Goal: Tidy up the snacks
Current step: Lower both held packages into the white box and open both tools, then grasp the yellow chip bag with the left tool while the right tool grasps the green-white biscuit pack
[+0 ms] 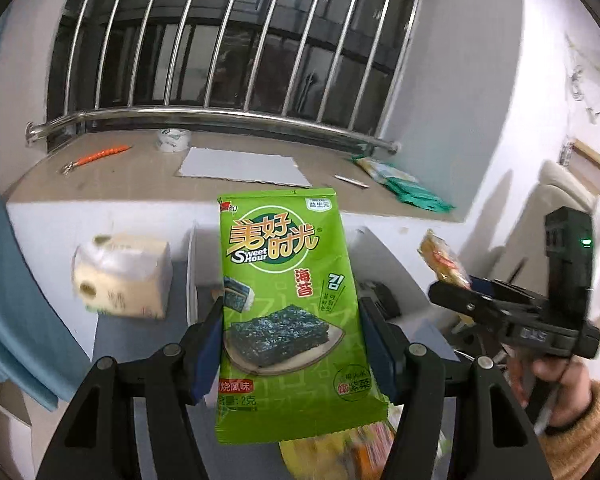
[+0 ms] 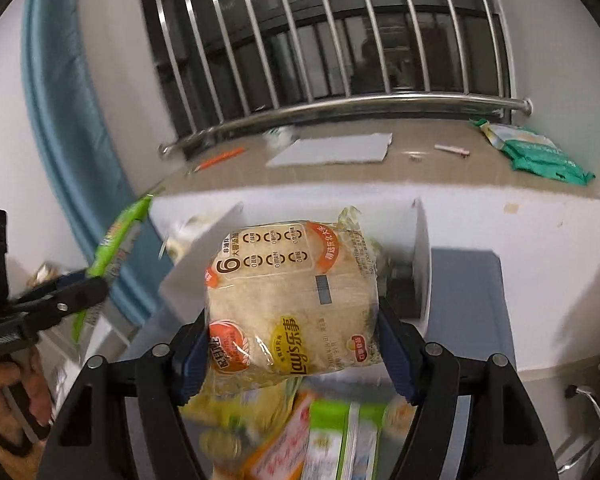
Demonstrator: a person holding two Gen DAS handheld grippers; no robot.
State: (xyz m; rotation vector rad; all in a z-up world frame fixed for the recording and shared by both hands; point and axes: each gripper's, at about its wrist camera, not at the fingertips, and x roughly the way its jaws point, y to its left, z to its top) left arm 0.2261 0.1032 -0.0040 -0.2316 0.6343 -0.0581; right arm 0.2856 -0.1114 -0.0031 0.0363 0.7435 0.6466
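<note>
The green seaweed packet (image 1: 288,312) reads "美好时光", "Sweet Hour", "海苔", Korean "김", "益生元" at its top corner and "2克" near the bottom. The clear rice-cracker packet (image 2: 292,300) bears "Lay's 乐事", a large "6" and rows of "0" marks.

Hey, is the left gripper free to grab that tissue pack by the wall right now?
Probably not. The left hand-held gripper is already shut on the green seaweed packet, so it has no free jaws. The tissue pack sits off to its left with nothing visibly blocking it, but the packet would need setting down first.
</note>
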